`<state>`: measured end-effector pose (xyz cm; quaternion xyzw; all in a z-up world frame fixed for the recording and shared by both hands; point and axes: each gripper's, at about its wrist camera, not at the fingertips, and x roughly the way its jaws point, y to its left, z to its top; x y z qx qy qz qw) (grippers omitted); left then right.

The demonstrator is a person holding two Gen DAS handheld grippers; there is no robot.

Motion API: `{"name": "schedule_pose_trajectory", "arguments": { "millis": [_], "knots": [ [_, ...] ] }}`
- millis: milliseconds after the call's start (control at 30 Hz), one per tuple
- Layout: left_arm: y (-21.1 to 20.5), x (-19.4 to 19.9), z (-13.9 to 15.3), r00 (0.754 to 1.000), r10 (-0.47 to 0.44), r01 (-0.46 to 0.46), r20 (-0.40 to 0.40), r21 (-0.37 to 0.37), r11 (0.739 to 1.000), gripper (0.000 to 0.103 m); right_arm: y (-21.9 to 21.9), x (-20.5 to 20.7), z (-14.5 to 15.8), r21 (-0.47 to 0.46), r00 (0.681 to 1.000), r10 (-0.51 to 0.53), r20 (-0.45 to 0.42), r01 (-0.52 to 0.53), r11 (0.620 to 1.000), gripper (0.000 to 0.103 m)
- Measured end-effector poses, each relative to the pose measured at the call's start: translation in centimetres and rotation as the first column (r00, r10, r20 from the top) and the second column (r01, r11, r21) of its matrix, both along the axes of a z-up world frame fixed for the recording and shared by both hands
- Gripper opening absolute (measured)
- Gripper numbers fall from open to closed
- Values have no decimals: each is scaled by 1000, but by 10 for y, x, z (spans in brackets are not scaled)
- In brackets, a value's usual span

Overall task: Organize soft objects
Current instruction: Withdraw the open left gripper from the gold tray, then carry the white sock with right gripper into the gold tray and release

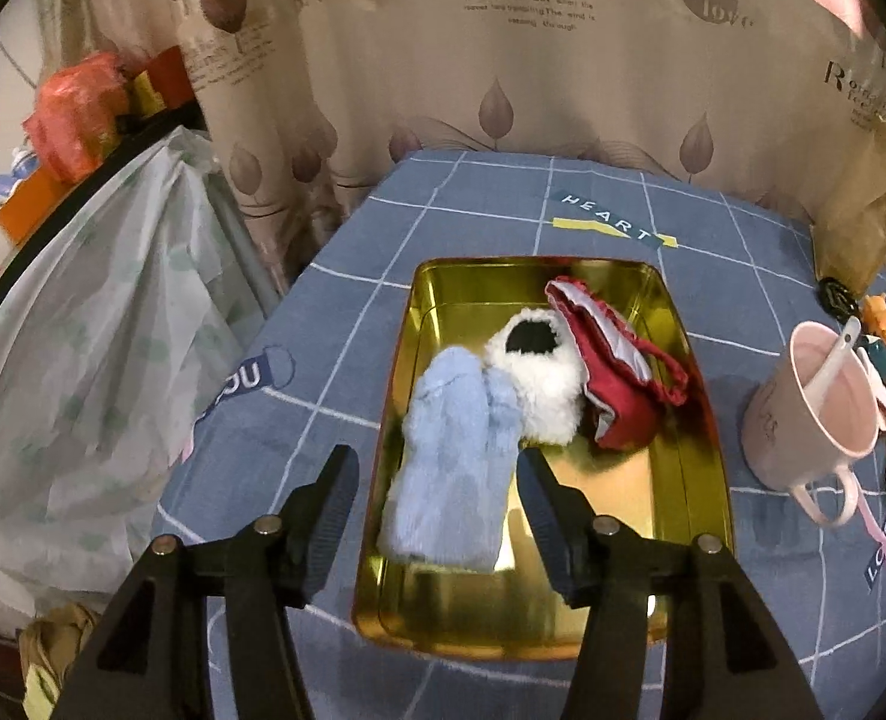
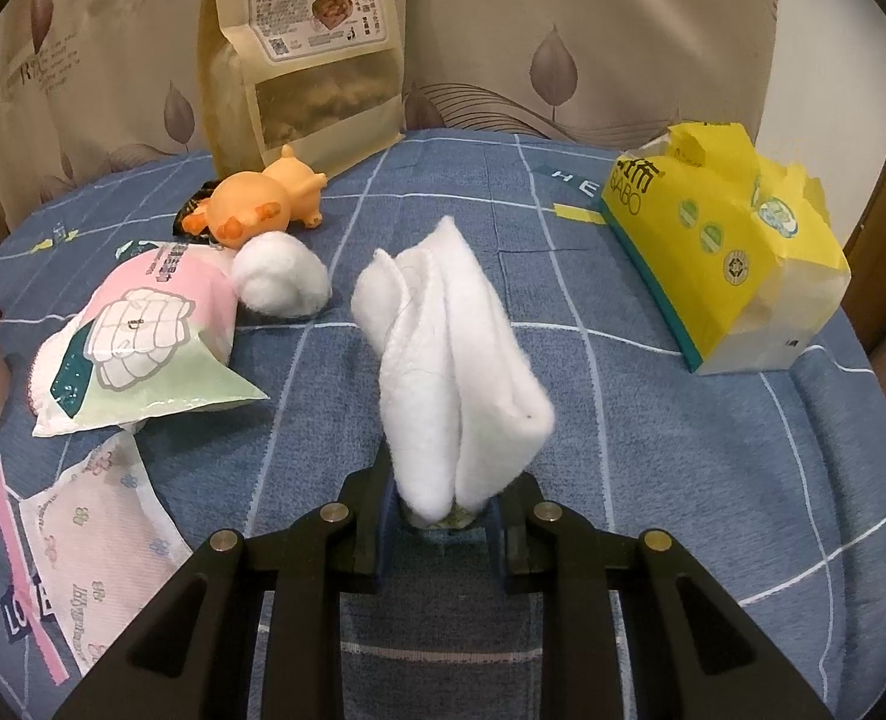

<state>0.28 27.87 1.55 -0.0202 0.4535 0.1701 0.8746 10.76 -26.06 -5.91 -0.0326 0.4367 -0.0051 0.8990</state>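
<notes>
Left gripper (image 1: 437, 468) fingers apart above blue sock (image 1: 451, 456) in gold tray (image 1: 703, 450) — right gripper (image 2: 443, 498) clamped on white cloth (image 2: 448, 360).

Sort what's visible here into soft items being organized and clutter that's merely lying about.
Job items:
gold tray
blue fluffy sock, white plush piece and red cloth, all in the tray
white folded cloth, held in the right tool
white cotton ball

Lying about:
pink mug
orange pig toy
snack bag
yellow tissue pack
</notes>
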Motion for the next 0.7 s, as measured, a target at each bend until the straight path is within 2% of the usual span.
{"name": "schedule_pose_trajectory", "arguments": {
  "millis": [200, 333, 467, 533, 700],
  "knots": [
    [2, -23, -9, 998, 60, -58, 29, -56, 997, 56, 3, 1, 0, -22, 1000, 0, 0, 0, 1000, 22],
    [3, -28, -3, 997, 60, -56, 57, -69, 996, 56, 7, 0, 1, -55, 1000, -4, 7, 4, 998, 20],
    [12, -31, -4, 994, 78, -68, 80, -121, 990, 56, 8, -3, 3, -63, 1000, -15, -1, 15, 998, 19],
    [16, -32, -8, 994, 84, -71, 76, -156, 985, 56, 9, -8, 8, -67, 1000, -20, 2, 20, 998, 19],
    [21, -34, -10, 992, 93, -78, 80, -176, 981, 56, 16, -18, 33, -56, 999, -21, 34, 23, 998, 19]
  ]
}}
